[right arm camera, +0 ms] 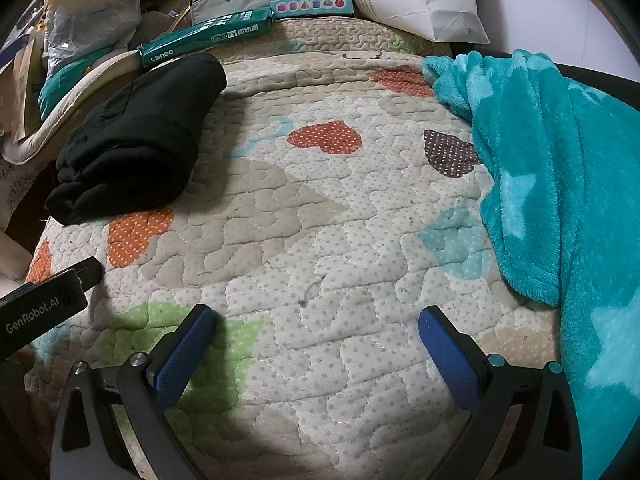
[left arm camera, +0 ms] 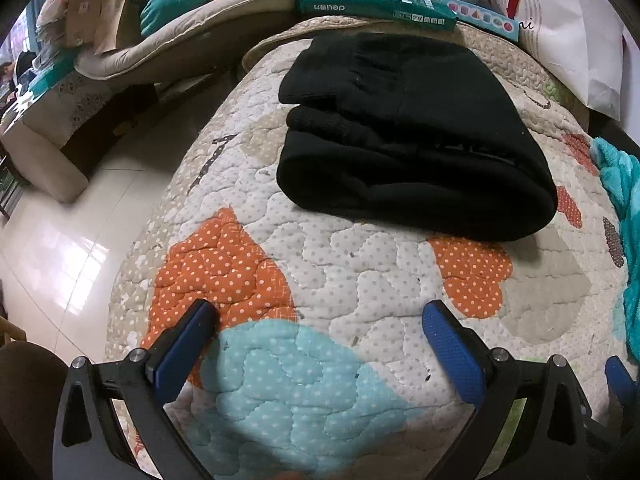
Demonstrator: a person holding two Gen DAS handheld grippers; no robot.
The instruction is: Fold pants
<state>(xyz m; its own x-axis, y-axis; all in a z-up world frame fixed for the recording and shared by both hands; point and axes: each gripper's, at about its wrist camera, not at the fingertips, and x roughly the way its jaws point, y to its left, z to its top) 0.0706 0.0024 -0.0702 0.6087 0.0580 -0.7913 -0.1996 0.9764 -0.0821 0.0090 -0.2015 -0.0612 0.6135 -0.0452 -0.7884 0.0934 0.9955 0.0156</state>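
Folded black pants [left arm camera: 412, 136]: thick matt knit cloth, soft nap. Quilted patchwork bedcover [right arm camera: 320, 240]: stitched cotton-like cloth, matt, puckered, dotted patches. Teal blanket [right arm camera: 560, 168]: plush fleece, fluffy. Pale floor tiles [left arm camera: 60, 248]: glossy, reflective. Blue gripper pads [left arm camera: 454, 354]: textured, matt, rubbery-looking. Green paper ream wrapper [left arm camera: 376, 10]: slightly shiny.

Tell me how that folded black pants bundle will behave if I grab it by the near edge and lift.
The black pants look like thick, soft knit, so they will probably sag and unfold rather than lift flat. Several stacked layers show at the near edge; a pinch may catch only the top ones. On the textured quilt they should drag, not slide.
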